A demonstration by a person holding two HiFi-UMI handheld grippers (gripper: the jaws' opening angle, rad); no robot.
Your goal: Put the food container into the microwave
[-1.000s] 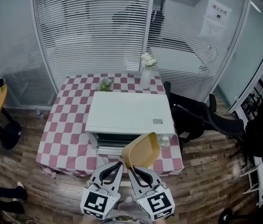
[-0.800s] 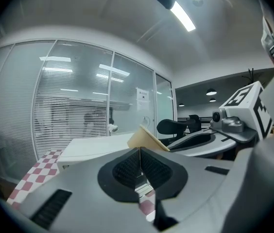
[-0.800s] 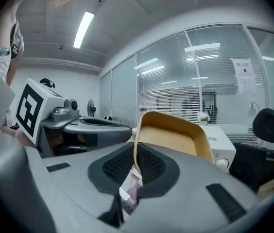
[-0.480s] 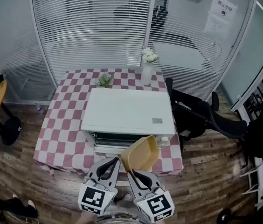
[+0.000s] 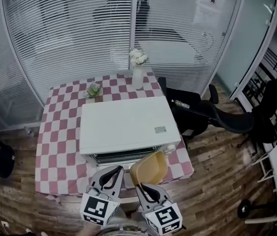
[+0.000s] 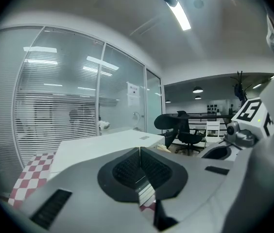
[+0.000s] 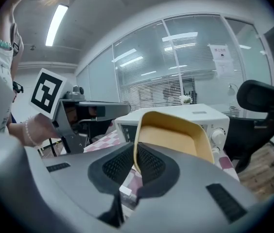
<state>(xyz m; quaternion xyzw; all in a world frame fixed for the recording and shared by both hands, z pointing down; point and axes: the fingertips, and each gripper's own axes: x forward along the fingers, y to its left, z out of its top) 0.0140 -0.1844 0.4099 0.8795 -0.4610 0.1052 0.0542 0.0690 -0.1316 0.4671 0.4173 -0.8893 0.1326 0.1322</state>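
Note:
The white microwave (image 5: 124, 127) stands on a table with a red-and-white checked cloth (image 5: 55, 146); its dark window faces me and the door looks shut. My right gripper (image 5: 144, 185) is shut on the rim of a yellow food container (image 5: 149, 168), which is tilted up on edge before the microwave's right front corner. In the right gripper view the container (image 7: 176, 140) rises from the jaws, its hollow facing the camera, with the microwave (image 7: 195, 118) behind it. My left gripper (image 5: 114, 173) is beside it, shut on nothing; its pads (image 6: 132, 166) meet.
A vase of white flowers (image 5: 138, 73) and a small plant (image 5: 94, 89) stand on the table behind the microwave. A black office chair (image 5: 217, 117) is to the right of the table. Glass walls with blinds (image 5: 79, 33) close the back. The floor is wood.
The view has moved forward and turned, so the table and microwave sit further left and nearer. Both grippers keep their places relative to me, with the container still tilted in the right one.

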